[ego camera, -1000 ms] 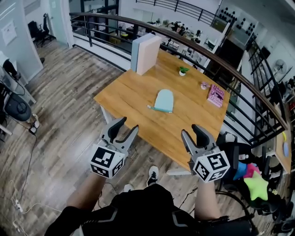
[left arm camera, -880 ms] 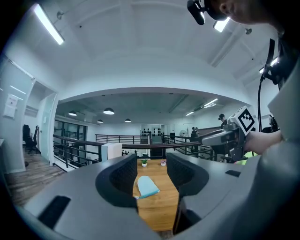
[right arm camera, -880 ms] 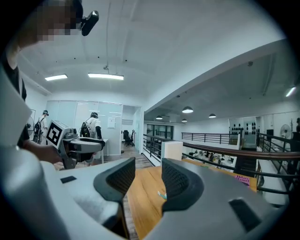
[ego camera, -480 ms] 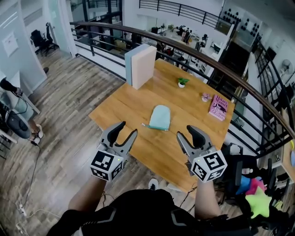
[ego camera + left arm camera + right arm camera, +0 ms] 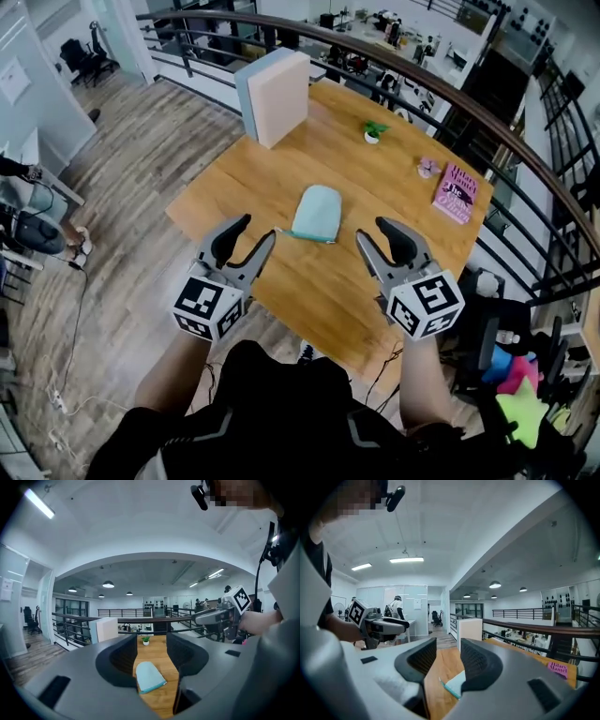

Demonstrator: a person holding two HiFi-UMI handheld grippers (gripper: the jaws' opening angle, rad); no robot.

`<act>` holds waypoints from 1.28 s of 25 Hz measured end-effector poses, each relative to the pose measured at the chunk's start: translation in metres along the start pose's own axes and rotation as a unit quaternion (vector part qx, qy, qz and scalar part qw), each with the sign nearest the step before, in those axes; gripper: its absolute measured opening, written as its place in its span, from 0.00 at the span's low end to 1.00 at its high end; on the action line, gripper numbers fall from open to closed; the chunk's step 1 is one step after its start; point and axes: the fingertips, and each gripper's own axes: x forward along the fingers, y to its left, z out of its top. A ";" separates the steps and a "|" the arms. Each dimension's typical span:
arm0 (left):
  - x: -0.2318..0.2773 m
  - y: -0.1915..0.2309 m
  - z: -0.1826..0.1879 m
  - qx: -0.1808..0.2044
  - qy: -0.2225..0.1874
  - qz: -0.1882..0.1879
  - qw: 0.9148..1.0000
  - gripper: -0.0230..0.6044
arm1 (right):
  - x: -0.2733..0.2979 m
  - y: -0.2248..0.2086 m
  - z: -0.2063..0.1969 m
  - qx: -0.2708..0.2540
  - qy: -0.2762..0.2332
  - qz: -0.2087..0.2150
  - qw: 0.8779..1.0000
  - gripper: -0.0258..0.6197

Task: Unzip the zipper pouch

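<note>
Head view: light-blue zipper pouch (image 5: 317,213) flat on the middle of the wooden bench (image 5: 234,202); left gripper (image 5: 255,230) and right gripper (image 5: 371,232) apart from it on the person's side, both jaws wide and empty, right jaws just closing slightly.

In the right gripper view a jaw of the right gripper (image 5: 448,654) covers most of the zipper pouch (image 5: 453,685), so only one corner with a teal edge shows, and in the head view its zipper pull and the print on the pink book (image 5: 457,193) are too small to make out.
</note>
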 end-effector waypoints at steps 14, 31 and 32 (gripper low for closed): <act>0.064 0.034 -0.114 -0.039 0.091 -0.007 0.995 0.37 | 0.082 -0.057 -0.141 0.013 0.122 0.011 0.992 0.32; 0.071 0.032 -0.203 -0.051 0.181 -0.029 0.982 0.37 | 0.158 -0.061 -0.317 -0.056 0.282 0.150 0.946 0.30; 0.071 0.032 -0.205 -0.051 0.184 -0.029 0.981 0.37 | 0.160 -0.061 -0.323 -0.058 0.287 0.157 0.943 0.29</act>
